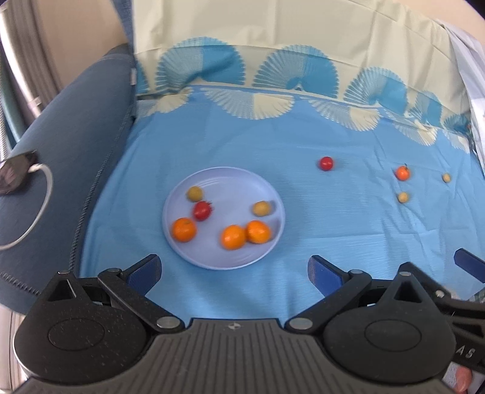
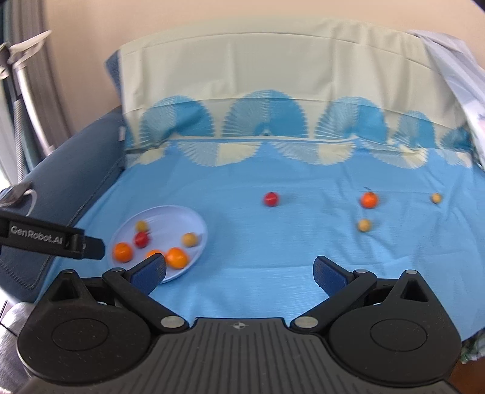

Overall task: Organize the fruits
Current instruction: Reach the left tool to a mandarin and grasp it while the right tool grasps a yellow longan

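Six fruits sit on the pale plate (image 1: 185, 256): three oranges, one red tomato (image 1: 202, 210), two small yellow-green ones. Four more lie on the blue cloth (image 1: 272, 145), well apart from the plate: a red fruit (image 2: 271, 198), an orange one (image 2: 369, 200), two small yellow ones. Left gripper (image 1: 234, 269) and right gripper (image 2: 240, 269) hover spread wide, holding nothing.

plate (image 1: 266, 194) left on cloth (image 1: 212, 145), six fruits in it | tomato (image 1: 326, 163) right of plate, farther back | orange (image 1: 402, 173) right of tomato | small fruit (image 1: 403, 197) just before orange | second small fruit (image 1: 446, 177) rightmost | armrest (image 1: 75, 145) left of cloth | backrest (image 1: 288, 27) behind
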